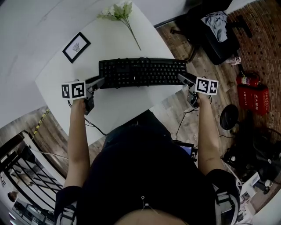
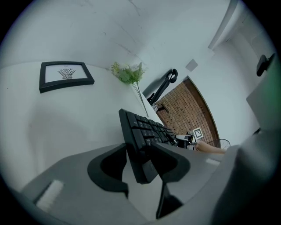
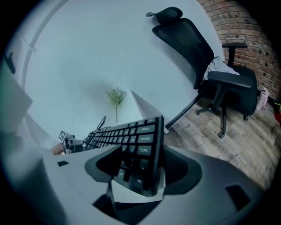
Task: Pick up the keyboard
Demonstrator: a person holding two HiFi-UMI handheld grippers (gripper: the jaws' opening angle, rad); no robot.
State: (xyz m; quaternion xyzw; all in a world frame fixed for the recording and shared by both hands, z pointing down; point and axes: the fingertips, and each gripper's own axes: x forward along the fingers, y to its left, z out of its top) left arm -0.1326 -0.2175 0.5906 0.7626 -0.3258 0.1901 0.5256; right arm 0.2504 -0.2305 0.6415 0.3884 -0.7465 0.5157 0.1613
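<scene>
Between left gripper [image 1: 102, 81] and right gripper [image 1: 181, 78]; keyboard [image 1: 142, 72], clamped.

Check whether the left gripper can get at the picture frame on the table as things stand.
Probably not yet. The left gripper is clamped on the left end of the keyboard, so it is occupied. The way itself looks free: only bare table lies between it and the picture frame.

Free lane: bare table [image 1: 123, 102] below keyboard [image 1: 140, 72]. Above it, frame [image 1: 76, 47] upper left and flower [image 1: 117, 11] top centre block.
</scene>
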